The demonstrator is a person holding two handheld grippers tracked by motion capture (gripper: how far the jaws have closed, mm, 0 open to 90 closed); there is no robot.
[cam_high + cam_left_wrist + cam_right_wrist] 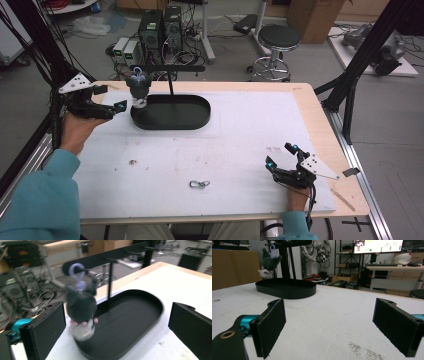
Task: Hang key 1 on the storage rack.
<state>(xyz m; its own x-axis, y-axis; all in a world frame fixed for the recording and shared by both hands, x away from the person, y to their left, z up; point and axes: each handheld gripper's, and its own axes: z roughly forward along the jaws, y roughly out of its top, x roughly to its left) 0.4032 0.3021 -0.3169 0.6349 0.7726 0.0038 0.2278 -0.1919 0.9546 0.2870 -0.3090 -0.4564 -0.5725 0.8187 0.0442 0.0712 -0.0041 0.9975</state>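
Your left gripper (111, 101) is wide open with nothing in it, just at 9 o'clock of the plush (138, 86), which hangs off the rack (170, 68) over the tray (200, 115). Right gripper (281, 155) sits wide open too, empty, way off at the table's 4 o'clock.

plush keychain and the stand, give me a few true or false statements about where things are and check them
1. The plush keychain hangs from the stand's crossbar. True.
2. The left claw is shut on the plush. False: its jaws are open, beside the plush.
3. A metal carabiner lies inside the black tray. False: it lies on the white mat, near the front edge.
4. The right claw is open, holding nothing. True.
5. The tray is oval. True.
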